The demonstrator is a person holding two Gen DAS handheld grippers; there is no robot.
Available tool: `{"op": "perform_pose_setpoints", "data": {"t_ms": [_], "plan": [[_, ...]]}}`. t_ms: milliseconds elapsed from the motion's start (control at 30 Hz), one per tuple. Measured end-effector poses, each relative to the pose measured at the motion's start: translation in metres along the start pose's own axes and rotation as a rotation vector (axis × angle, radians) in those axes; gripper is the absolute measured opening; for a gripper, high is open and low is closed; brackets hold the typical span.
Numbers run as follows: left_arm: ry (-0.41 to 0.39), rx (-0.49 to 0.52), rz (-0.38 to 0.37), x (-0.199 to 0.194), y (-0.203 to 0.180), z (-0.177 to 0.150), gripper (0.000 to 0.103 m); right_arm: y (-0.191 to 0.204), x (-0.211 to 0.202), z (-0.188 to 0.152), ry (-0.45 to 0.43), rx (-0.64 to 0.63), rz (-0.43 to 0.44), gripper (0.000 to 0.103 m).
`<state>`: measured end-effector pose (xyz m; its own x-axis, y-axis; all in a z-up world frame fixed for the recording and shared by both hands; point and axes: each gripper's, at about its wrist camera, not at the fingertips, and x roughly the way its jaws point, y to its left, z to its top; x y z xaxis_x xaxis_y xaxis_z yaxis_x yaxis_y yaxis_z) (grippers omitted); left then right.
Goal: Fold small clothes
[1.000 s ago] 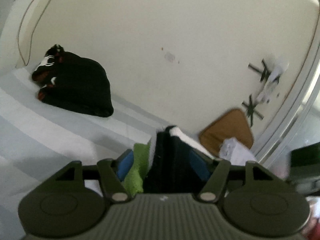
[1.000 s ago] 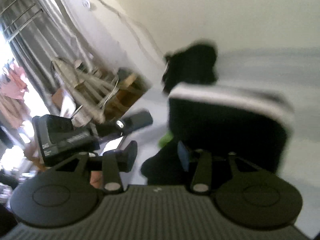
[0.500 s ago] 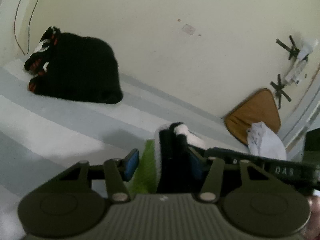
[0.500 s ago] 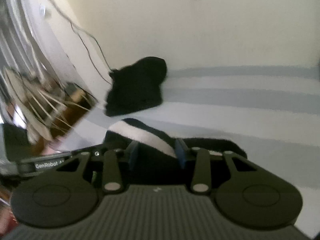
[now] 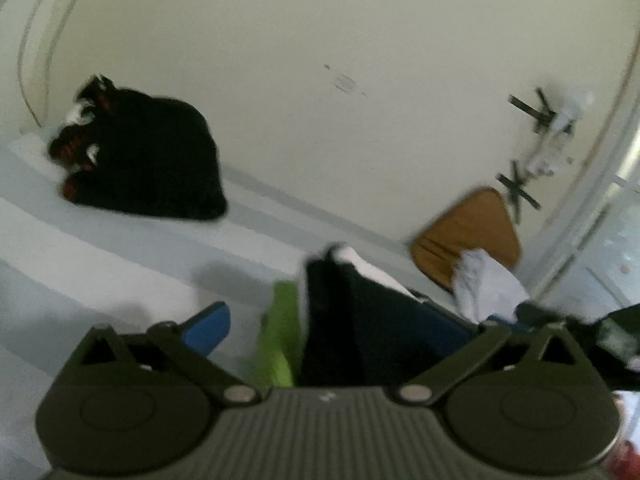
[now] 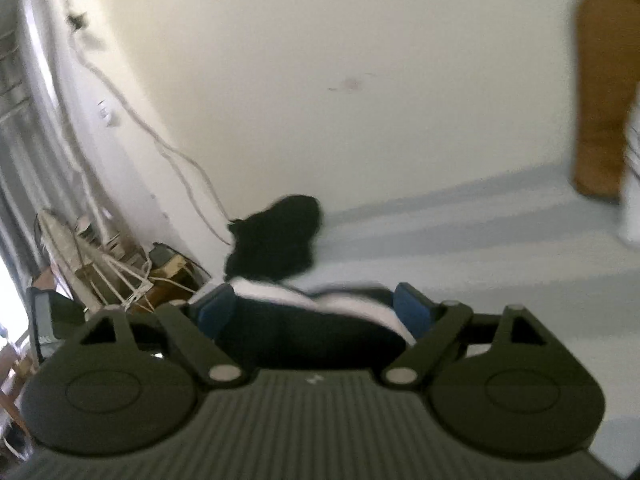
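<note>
Two olive-green handheld grippers

Left gripper [image 5: 340, 326] and right gripper [image 6: 316, 308]: ribbed body, round side discs, silver pivot screws, blue pads [image 5: 208, 326].

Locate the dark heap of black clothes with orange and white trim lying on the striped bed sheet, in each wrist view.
Left wrist view: the black clothes heap sits upper left on the grey and white striped sheet, against the cream wall.
Right wrist view: it is at centre, just beyond the black and white garment between the opening jaws; trim not visible.
Shared landmark: the brown cushion.
</note>
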<state>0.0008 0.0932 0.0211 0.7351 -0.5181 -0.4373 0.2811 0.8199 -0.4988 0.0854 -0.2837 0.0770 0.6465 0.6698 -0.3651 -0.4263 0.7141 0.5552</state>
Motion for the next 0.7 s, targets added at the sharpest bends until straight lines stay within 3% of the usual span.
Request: {"op": "perform_pose_setpoints", "data": {"t_ms": [100, 233, 367, 433, 500, 533, 567, 633, 700], "plan": [[0.069, -0.042, -0.051, 0.011, 0.007, -0.007, 0.103, -0.021, -0.006, -0.020, 0.062, 0.074, -0.003, 0.089], [0.180, -0.045, 0.001, 0.034, 0.013, -0.021, 0.103, -0.026, 0.002, -0.034, 0.143, 0.071, -0.012, 0.089], [0.172, 0.033, 0.012, 0.033, 0.005, -0.034, 0.102, -0.024, 0.028, -0.041, 0.213, 0.083, 0.018, 0.089], [0.146, 0.009, 0.000, 0.030, 0.006, -0.038, 0.101, -0.017, 0.044, -0.041, 0.225, 0.072, 0.054, 0.088], [0.126, -0.014, -0.018, 0.029, 0.007, -0.042, 0.091, -0.004, 0.057, -0.039, 0.229, 0.006, 0.031, 0.084], [0.115, -0.024, -0.004, 0.029, 0.006, -0.043, 0.084, -0.001, 0.061, -0.038, 0.230, -0.011, 0.021, 0.076], [0.112, -0.039, 0.009, 0.029, 0.006, -0.042, 0.073, -0.001, 0.061, -0.035, 0.226, -0.005, 0.019, 0.072], [0.128, -0.097, 0.018, 0.030, 0.007, -0.037, 0.060, -0.007, 0.055, -0.030, 0.214, 0.028, 0.038, 0.058], [0.142, -0.138, -0.004, 0.035, 0.001, -0.031, 0.053, -0.008, 0.044, -0.027, 0.191, 0.026, 0.053, 0.053]]}}
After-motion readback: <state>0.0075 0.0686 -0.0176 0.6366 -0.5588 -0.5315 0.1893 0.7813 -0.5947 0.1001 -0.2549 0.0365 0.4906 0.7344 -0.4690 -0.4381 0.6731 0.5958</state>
